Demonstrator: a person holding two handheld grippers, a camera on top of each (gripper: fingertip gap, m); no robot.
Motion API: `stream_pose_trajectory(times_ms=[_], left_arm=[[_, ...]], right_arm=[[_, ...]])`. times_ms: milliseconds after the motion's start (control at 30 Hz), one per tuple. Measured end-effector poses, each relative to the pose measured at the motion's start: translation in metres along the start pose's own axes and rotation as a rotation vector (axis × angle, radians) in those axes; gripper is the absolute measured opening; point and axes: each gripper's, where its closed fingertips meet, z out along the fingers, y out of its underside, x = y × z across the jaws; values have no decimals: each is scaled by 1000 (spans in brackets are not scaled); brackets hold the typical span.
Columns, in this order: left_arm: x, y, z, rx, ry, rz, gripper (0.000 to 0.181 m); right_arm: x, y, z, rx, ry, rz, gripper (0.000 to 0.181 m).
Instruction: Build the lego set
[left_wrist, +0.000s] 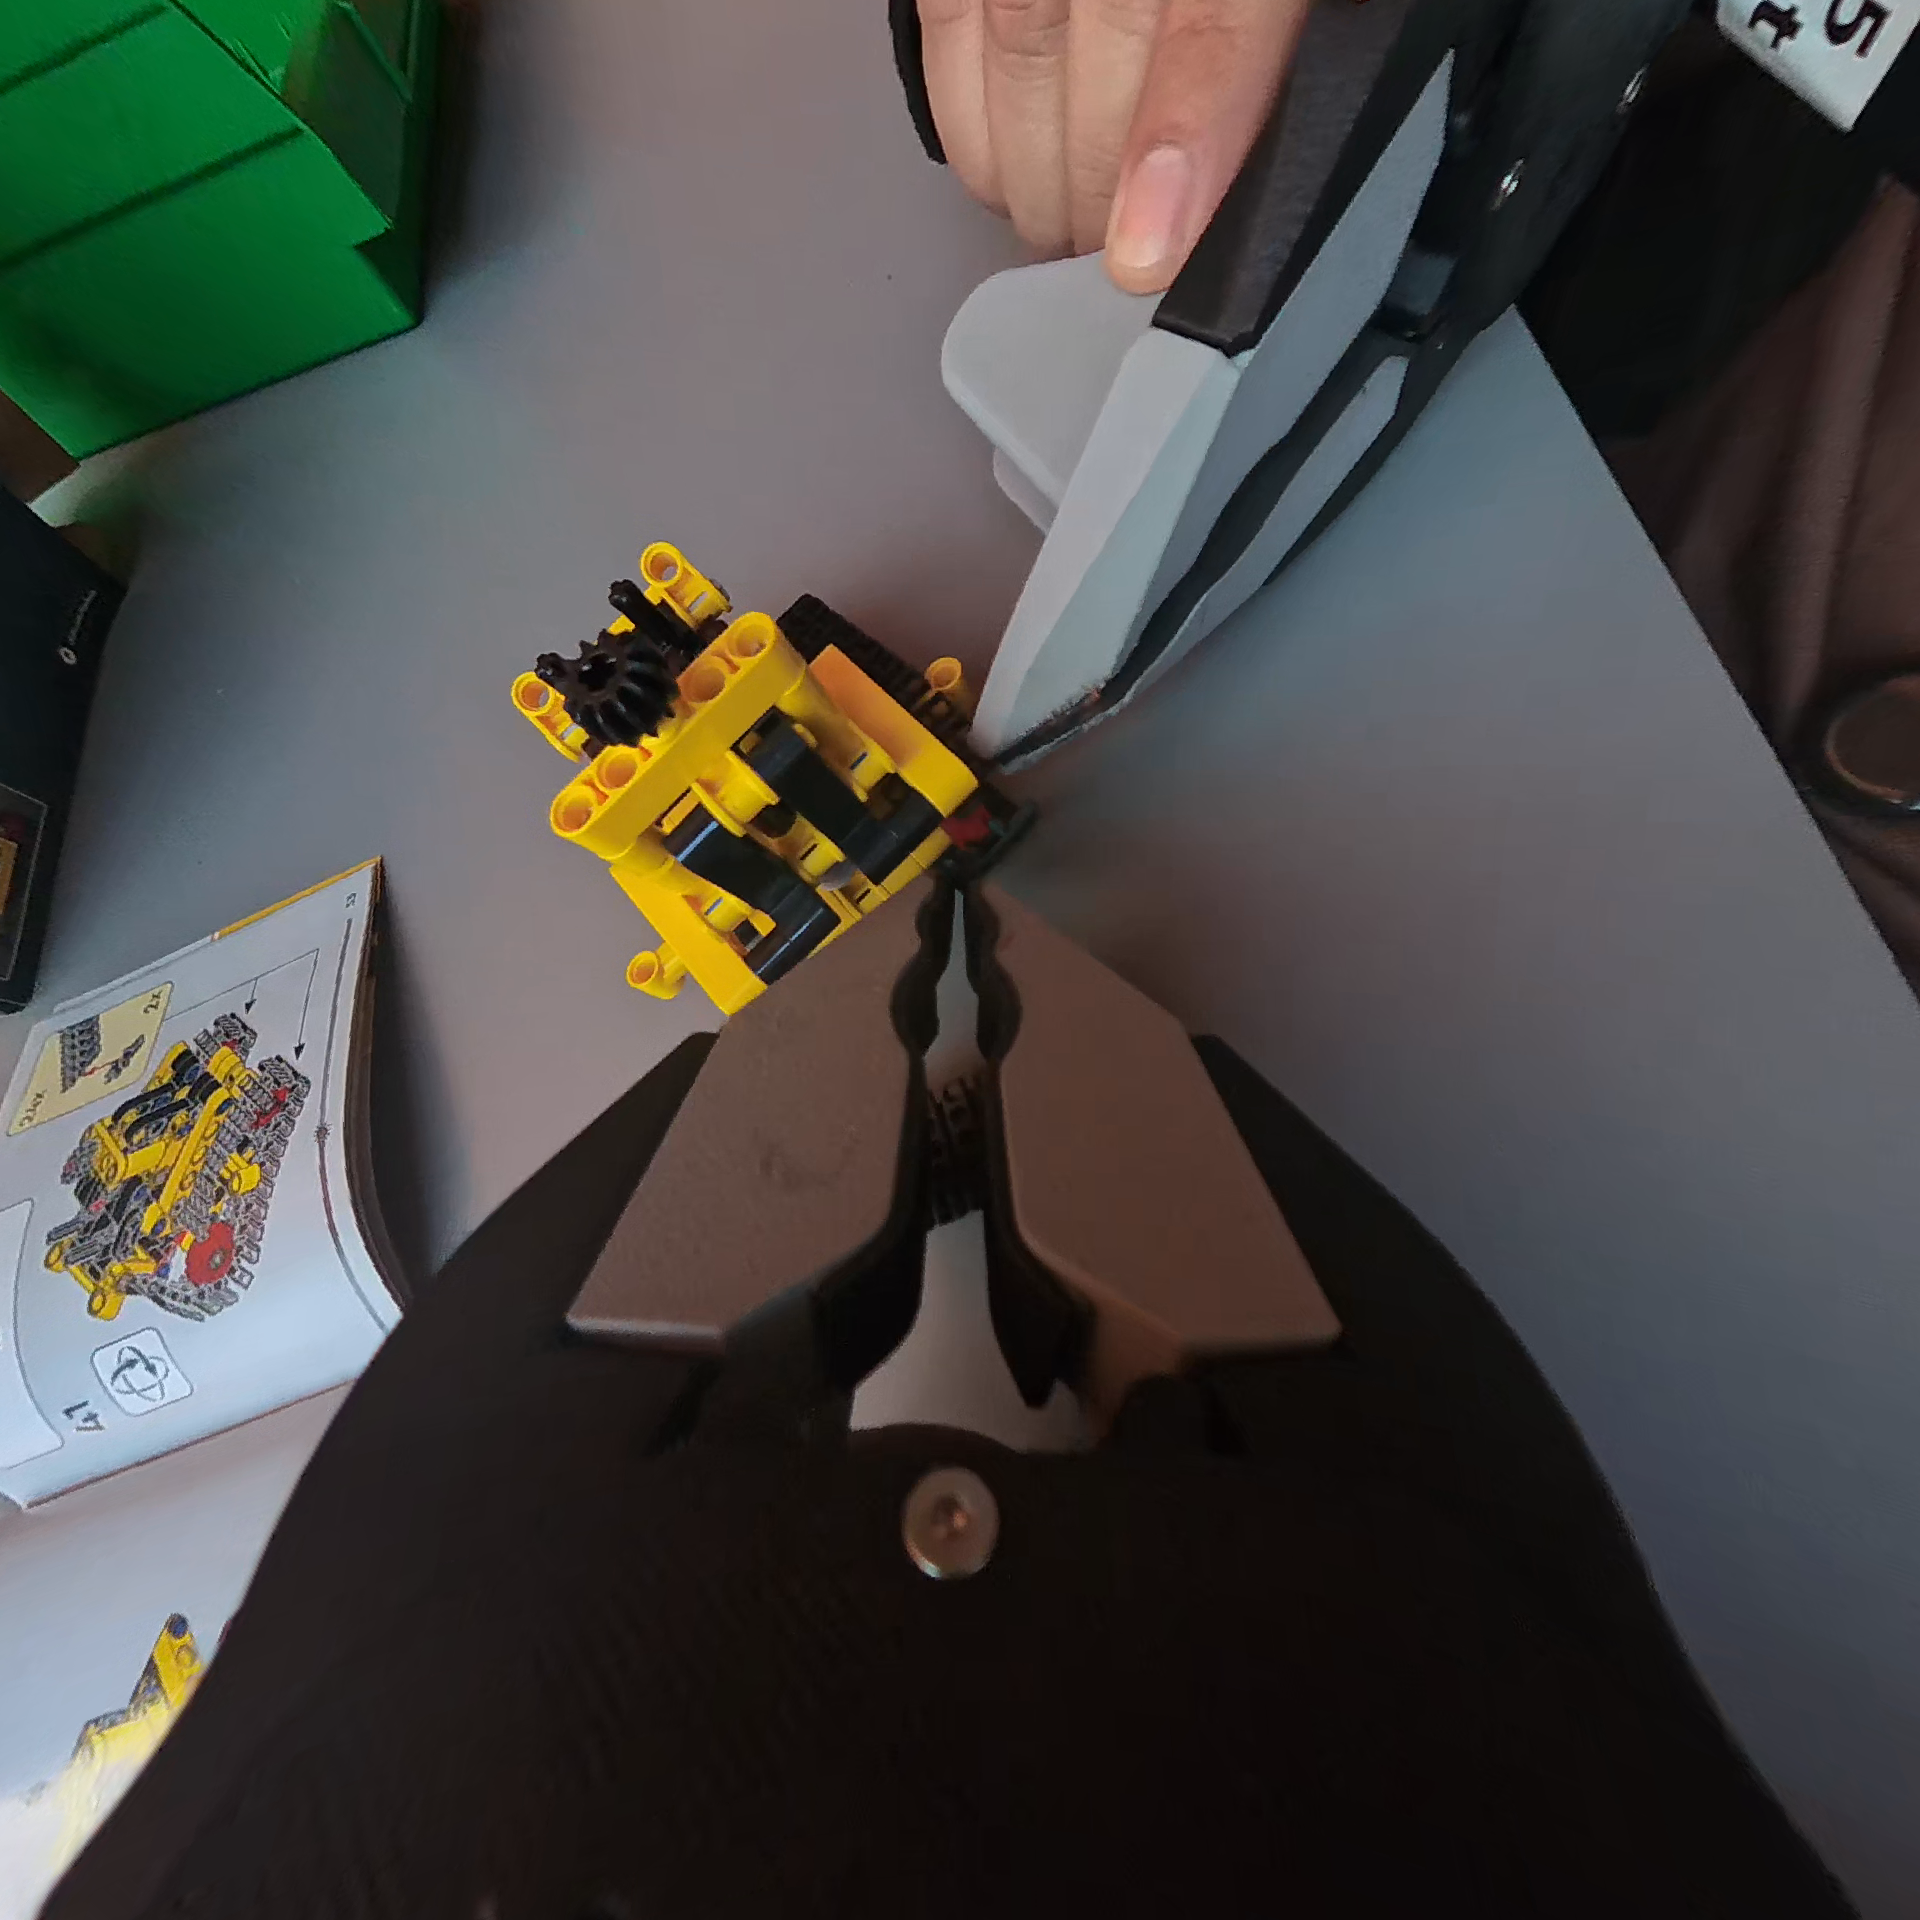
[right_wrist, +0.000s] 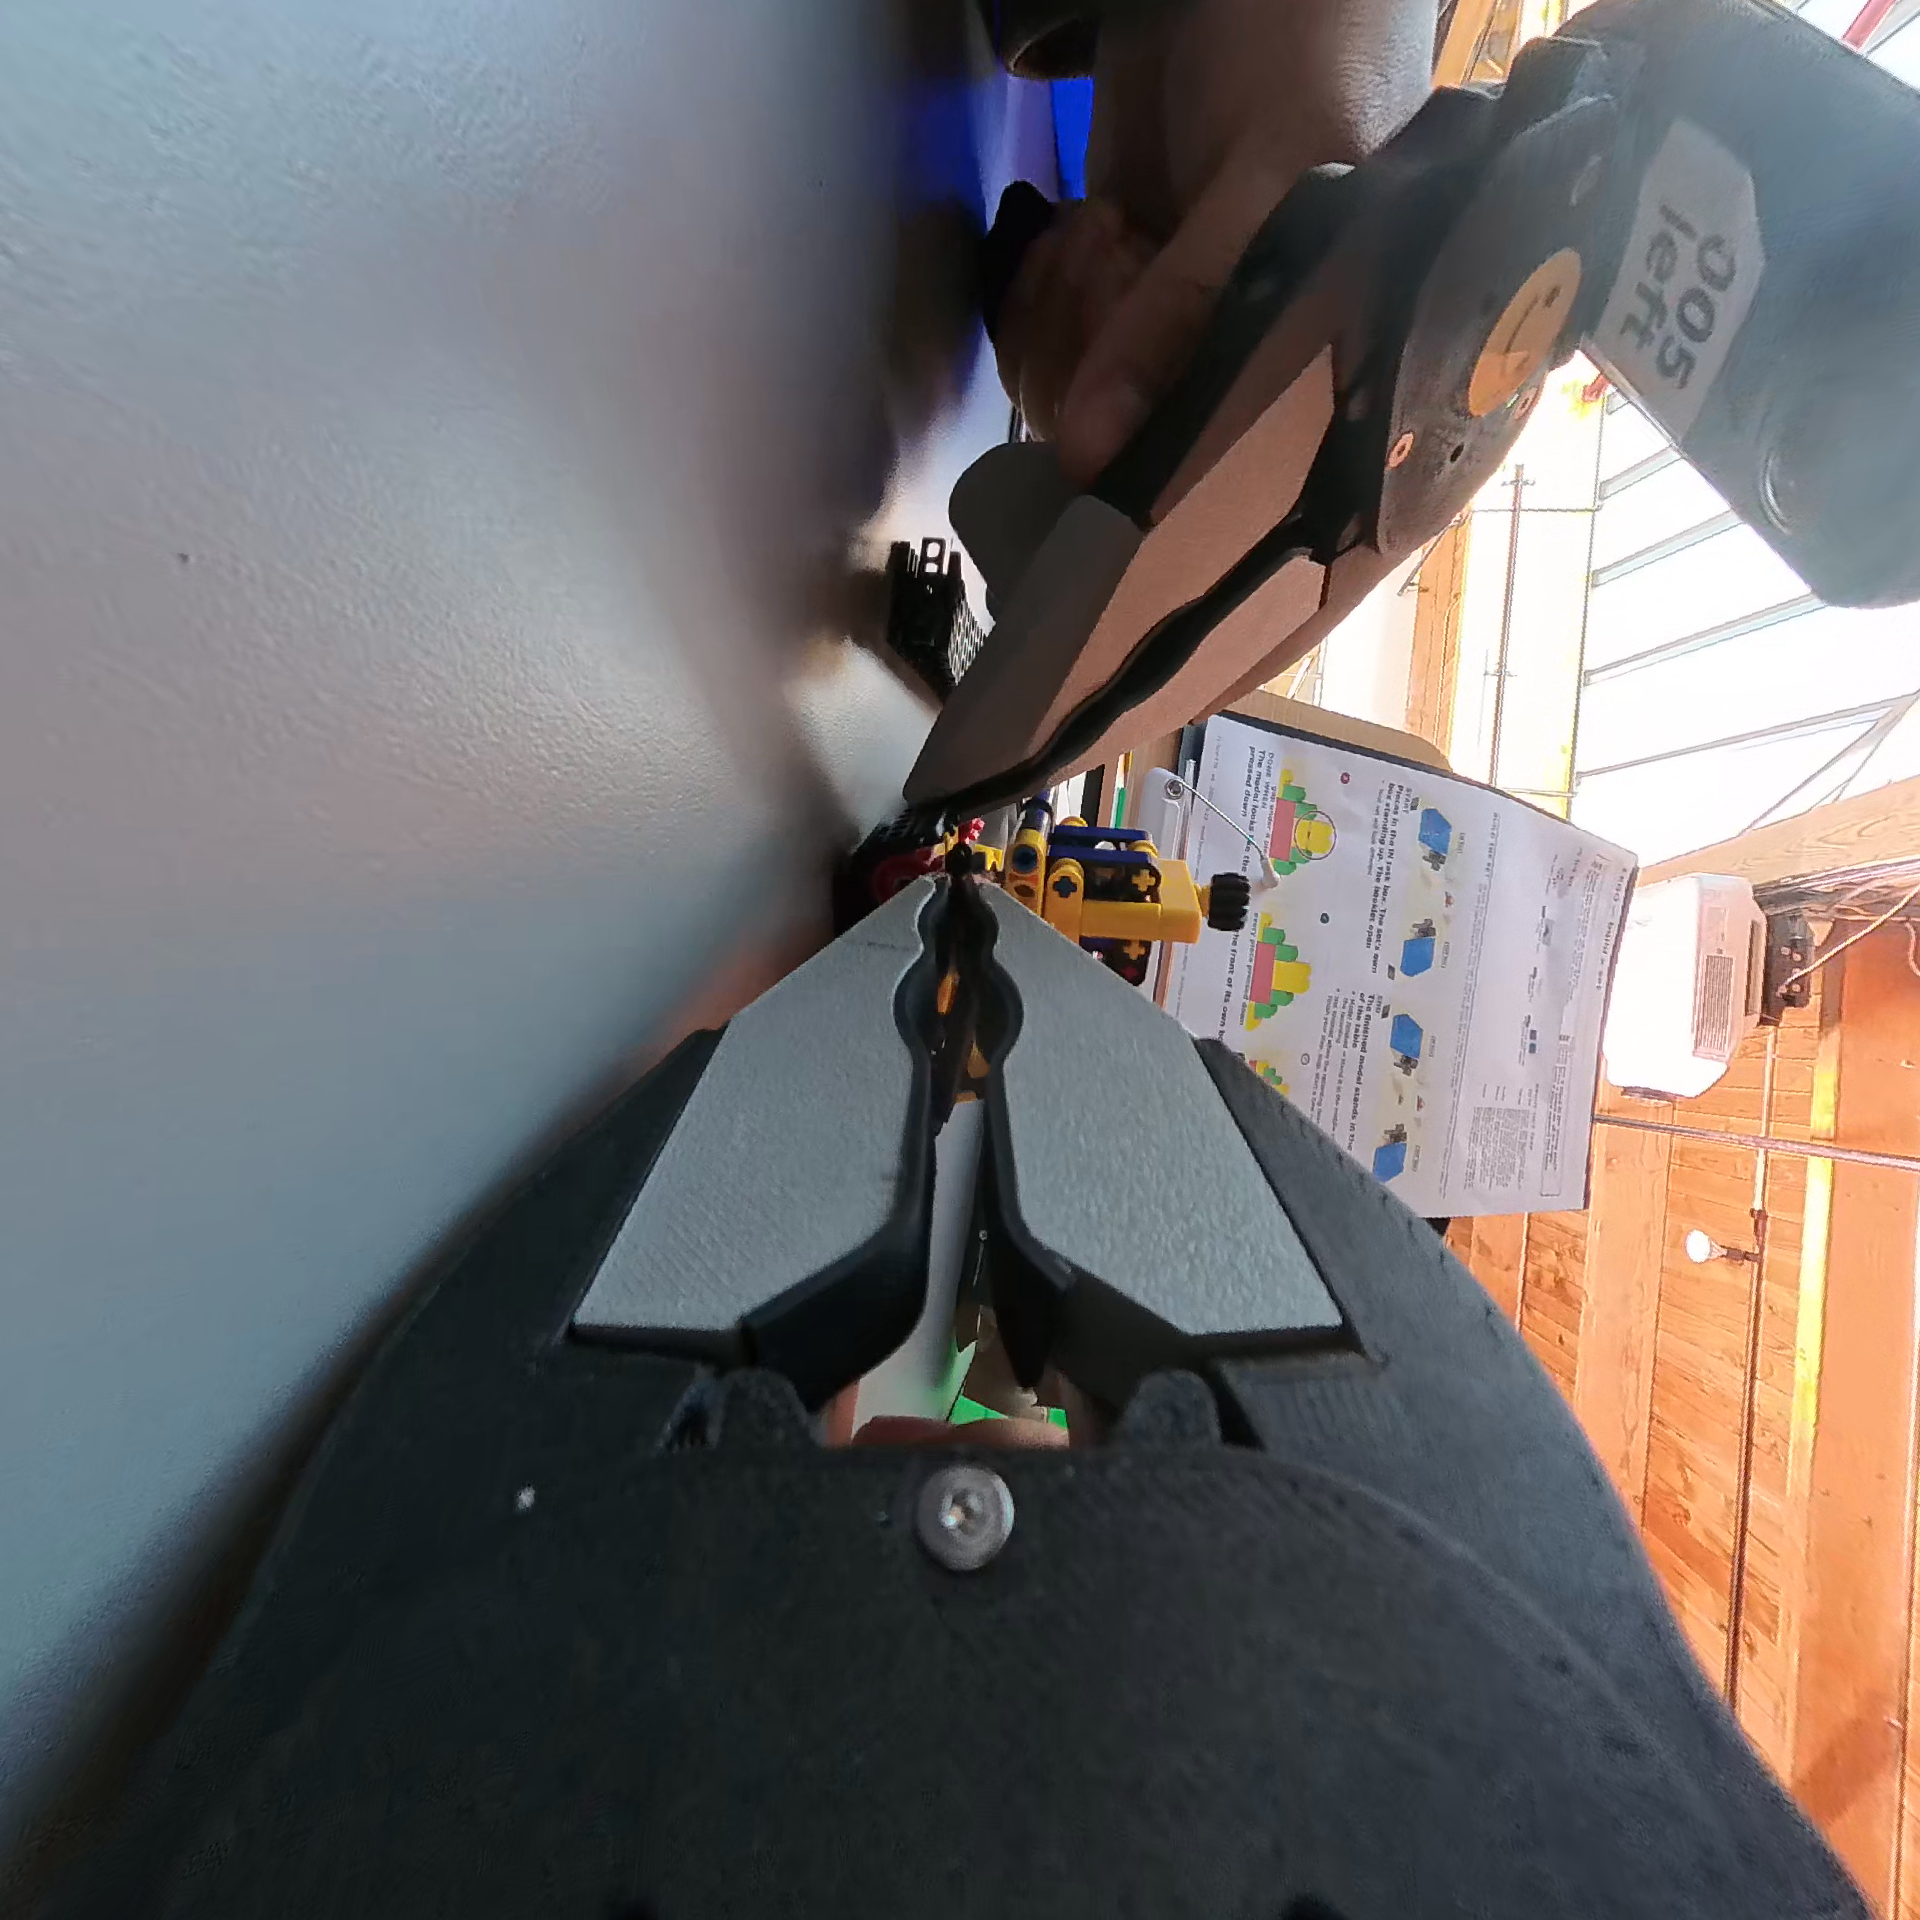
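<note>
The small black piece (left_wrist: 977, 847) at the yellow-and-black brick model (left_wrist: 748, 779), near the grey desk's (left_wrist: 1455, 935) edge, is pinched by both clenched tongs, left (left_wrist: 954, 894) and right (right_wrist: 961, 883), and could be snapped off if they are pulled unevenly.

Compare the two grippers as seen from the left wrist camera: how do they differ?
The left gripper enters from below with brown-grey finger pads; the right gripper comes from the upper right with pale grey pads. A hand shows only behind the right one. Both look shut, tips meeting at one corner of the yellow lego model.

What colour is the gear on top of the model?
Black; the gear on the yellow model shows best in the left wrist view.
</note>
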Motion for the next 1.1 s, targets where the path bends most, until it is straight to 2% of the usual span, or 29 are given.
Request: stream_pose_trajectory(times_ms=[800,1100], left_arm=[[4,1,-2,-2,16,-12,0],[3,2,-3,0,23,-41,0]], right_arm=[[-3,-9,3,50,-23,-91,0],[-4,-9,5,48,-56,-221,0]])
